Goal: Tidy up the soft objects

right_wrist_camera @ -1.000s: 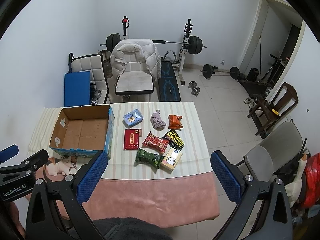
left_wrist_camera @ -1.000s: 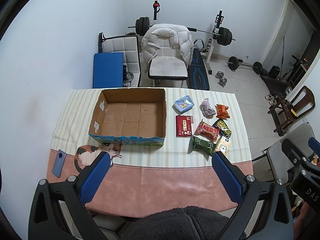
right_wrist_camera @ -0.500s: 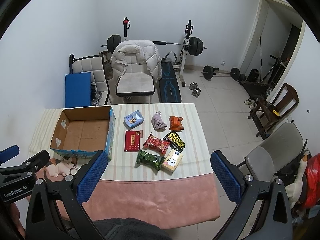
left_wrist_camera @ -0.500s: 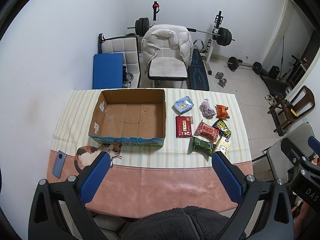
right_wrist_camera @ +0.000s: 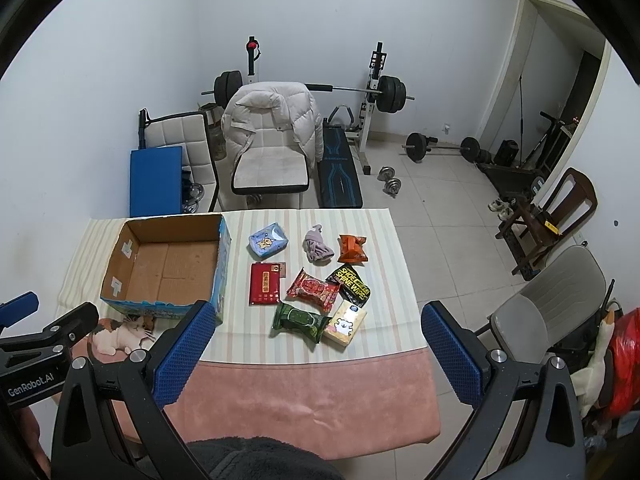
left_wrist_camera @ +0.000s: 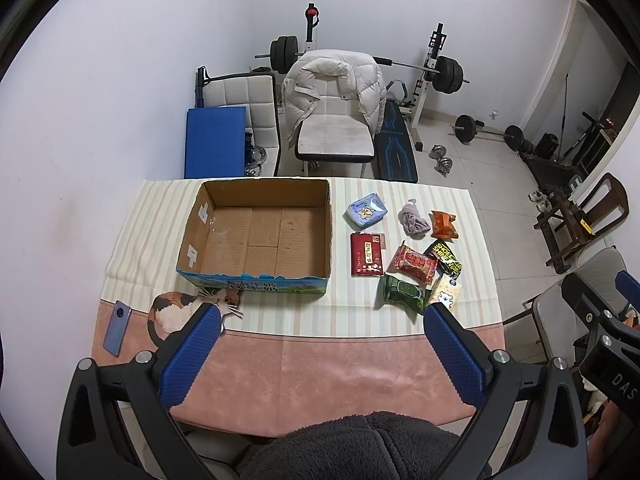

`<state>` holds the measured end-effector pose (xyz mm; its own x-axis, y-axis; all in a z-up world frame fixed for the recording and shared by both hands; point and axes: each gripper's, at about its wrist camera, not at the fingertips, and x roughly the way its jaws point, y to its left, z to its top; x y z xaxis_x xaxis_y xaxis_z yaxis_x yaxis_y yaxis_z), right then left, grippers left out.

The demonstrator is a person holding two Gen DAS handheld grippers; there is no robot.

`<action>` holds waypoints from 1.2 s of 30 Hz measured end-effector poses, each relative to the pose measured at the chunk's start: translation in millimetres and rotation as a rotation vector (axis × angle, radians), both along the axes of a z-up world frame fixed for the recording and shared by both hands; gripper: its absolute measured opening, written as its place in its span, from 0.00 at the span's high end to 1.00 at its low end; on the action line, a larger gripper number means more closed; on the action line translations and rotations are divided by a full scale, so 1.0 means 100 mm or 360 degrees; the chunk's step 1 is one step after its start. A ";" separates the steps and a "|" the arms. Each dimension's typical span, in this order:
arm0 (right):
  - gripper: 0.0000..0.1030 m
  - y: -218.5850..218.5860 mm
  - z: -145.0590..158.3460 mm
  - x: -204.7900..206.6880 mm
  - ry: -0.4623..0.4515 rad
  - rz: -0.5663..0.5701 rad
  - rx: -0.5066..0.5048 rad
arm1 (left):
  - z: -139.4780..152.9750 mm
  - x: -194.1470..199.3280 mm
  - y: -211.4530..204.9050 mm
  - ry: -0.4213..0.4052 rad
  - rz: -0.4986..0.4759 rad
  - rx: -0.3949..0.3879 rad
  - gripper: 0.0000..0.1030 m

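Note:
An empty cardboard box [left_wrist_camera: 256, 236] [right_wrist_camera: 168, 264] stands on the striped cloth at the table's left. To its right lie several soft packs: a blue tissue pack [left_wrist_camera: 366, 211] [right_wrist_camera: 267, 240], a grey cloth bundle [left_wrist_camera: 414, 220] [right_wrist_camera: 316, 246], an orange pouch [left_wrist_camera: 443, 225] [right_wrist_camera: 352, 249], a red pack [left_wrist_camera: 366, 255] [right_wrist_camera: 264, 284], a red snack bag [left_wrist_camera: 414, 263] [right_wrist_camera: 314, 290], a black wipes pack [left_wrist_camera: 447, 259] [right_wrist_camera: 352, 285], a green pack [left_wrist_camera: 402, 290] [right_wrist_camera: 302, 320] and a cream pack [left_wrist_camera: 446, 295] [right_wrist_camera: 345, 323]. My left gripper [left_wrist_camera: 322, 316] and right gripper [right_wrist_camera: 316, 316] hover open and empty above the table's near edge.
A phone [left_wrist_camera: 117, 327] and a cat picture [left_wrist_camera: 188, 306] lie at the near left of the table [left_wrist_camera: 320, 360]. Behind the table stand a chair with a white jacket [left_wrist_camera: 334, 120], a blue mat [left_wrist_camera: 215, 140] and a barbell rack [left_wrist_camera: 436, 72]. A grey chair [right_wrist_camera: 548, 312] is at the right.
Both views have shifted very slightly; the right gripper has edged a little backward or upward. Nothing on the table has moved.

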<state>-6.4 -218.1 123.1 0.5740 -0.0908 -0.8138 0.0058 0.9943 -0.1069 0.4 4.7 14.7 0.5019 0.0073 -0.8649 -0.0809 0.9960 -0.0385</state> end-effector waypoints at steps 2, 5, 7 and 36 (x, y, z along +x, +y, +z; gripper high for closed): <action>0.00 0.01 0.03 0.02 -0.0005 0.0000 -0.0001 | 0.00 0.00 0.00 0.0000 0.0002 -0.0003 0.00; 0.00 0.02 0.04 0.04 -0.0009 0.0000 -0.0005 | 0.00 0.00 0.00 -0.0002 0.0002 -0.0005 0.00; 0.00 0.02 0.04 0.03 -0.0010 -0.0001 -0.0007 | 0.03 0.00 -0.02 -0.0005 -0.0004 -0.0002 0.00; 0.00 0.05 0.05 0.06 -0.0019 -0.0006 -0.0014 | 0.07 0.00 -0.05 -0.0011 -0.0006 -0.0002 0.00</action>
<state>-0.7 -213.3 128.5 0.5835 -0.0998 -0.8059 0.0106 0.9933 -0.1153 0.1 -0.8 21.4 0.5081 0.0042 -0.8613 -0.0768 0.9962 -0.0405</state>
